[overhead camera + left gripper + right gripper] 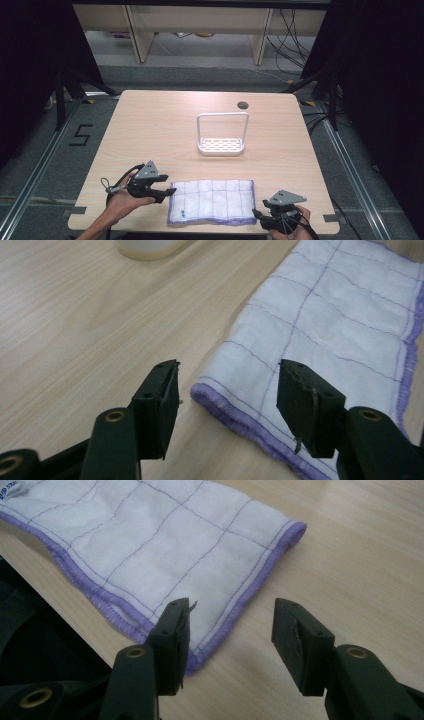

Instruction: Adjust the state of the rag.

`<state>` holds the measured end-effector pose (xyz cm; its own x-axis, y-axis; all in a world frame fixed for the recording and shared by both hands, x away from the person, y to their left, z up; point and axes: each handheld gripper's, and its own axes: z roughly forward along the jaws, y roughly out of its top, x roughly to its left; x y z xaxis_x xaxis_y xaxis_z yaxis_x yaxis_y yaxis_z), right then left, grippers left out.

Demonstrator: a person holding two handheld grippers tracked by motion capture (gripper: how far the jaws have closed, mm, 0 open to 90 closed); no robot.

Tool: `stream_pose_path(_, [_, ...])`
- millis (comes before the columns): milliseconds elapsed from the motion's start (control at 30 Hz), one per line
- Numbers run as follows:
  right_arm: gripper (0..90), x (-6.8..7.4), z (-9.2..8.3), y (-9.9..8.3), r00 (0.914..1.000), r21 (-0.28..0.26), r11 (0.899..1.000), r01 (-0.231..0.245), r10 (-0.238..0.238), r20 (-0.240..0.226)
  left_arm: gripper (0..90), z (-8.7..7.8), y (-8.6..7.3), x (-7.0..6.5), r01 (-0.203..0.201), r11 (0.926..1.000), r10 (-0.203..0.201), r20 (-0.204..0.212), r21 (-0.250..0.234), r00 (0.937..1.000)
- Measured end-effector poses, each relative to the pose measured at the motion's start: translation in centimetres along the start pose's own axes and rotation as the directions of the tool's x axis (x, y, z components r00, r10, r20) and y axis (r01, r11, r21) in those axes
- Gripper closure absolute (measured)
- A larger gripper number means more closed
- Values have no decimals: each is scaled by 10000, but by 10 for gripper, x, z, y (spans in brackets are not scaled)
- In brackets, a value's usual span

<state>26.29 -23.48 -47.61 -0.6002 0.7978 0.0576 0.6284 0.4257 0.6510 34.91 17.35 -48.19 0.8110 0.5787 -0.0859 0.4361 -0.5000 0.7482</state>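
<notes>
Near the table's front edge, right hand-held gripper [266, 216] held low in the right hand [292, 226], jaws released and standing apart, nothing pressed between them. In the right gripper view, just ahead of those jaws, the near corner of the folded white cloth [165, 545] with its purple stitched border, one jaw above the cloth's hem, the other above bare wood of the table [365, 555]. At the other end of the cloth, left hand-held gripper [162, 188] gripped by the left hand [121, 201], jaws likewise released and apart, no fabric clamped. In the left gripper view, the cloth's [330, 325] rolled purple edge lying flat on the table between and just beyond the two black jaws, not touched by either pad. Seen from above, cloth [212, 201] spread flat between the two hand-held grippers, long side along the table's front edge, grid of thin purple lines across it. Farther off, well beyond both hand-held grippers near the table's middle, a white wire rack [222, 133] with a slotted base and an upright loop frame. Beyond that, a dark round cable hole [243, 105] near the table's far edge.
</notes>
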Motion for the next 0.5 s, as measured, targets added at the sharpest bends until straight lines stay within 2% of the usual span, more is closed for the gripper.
stream_pose_path(33, [492, 0, 1, 0, 9999, 19, 9999, 121, -121, 37, 413, 3, 1, 3, 34, 9999, -35, 79, 132, 10000])
stream_pose_path(67, [491, 1, 1, 0, 10000, 99, 9999, 67, -67, -6, 410, 8, 2, 4, 292, 9995, -292, 112, 71, 9995])
stream_pose_path(100, [491, 1, 1, 0, 10000, 99, 9999, 67, -67, -6, 411, 8, 2, 4, 292, 9995, -292, 112, 71, 9995])
stream_pose_path(133, [490, 2, 4, -1, 9997, 41, 9997, 246, -246, -47, 413, 12, 3, 10, 108, 9991, -115, 146, 422, 9998])
stream_pose_path(167, [490, 2, 4, -1, 9997, 41, 9997, 246, -246, -47, 414, 12, 3, 10, 108, 9991, -115, 146, 422, 9998])
stream_pose_path(200, [480, 4, 5, -1, 9999, 217, 9998, 35, -33, -98, 418, 16, 4, 13, 87, 9986, -97, 186, 521, 9998])
stream_pose_path(267, [477, 3, 7, -2, 9998, 192, 9996, 215, -214, -42, 426, 19, 4, 15, 193, 9980, -213, 333, 599, 9992])
stream_pose_path(300, [477, 5, 7, -2, 9999, 353, 9993, -106, 109, -65, 428, 19, 4, 15, 193, 9980, -213, 333, 599, 9992])
stream_pose_path(333, [477, 5, 7, -2, 9999, 353, 9993, -106, 109, -65, 428, 20, 3, 17, 184, 9974, -209, 352, 701, 9992])
stream_pose_path(367, [477, 5, 7, -2, 10000, 383, 9992, -59, 61, -48, 436, 22, 3, 18, 204, 9974, -233, 409, 697, 9989])
stream_pose_path(400, [477, 4, 9, -2, 9999, 356, 9993, 108, -107, -52, 440, 25, 2, 19, 418, 9972, -443, 396, 621, 9982])
stream_pose_path(433, [477, 6, 10, -3, 10000, 490, 9988, -16, 19, -80, 468, 27, 2, 22, 203, 9974, -234, 443, 695, 9987])
stream_pose_path(500, [477, 8, 12, -3, 9999, 618, 9980, 94, -87, -116, 487, 28, 1, 21, 243, 9972, -276, 460, 700, 9986])
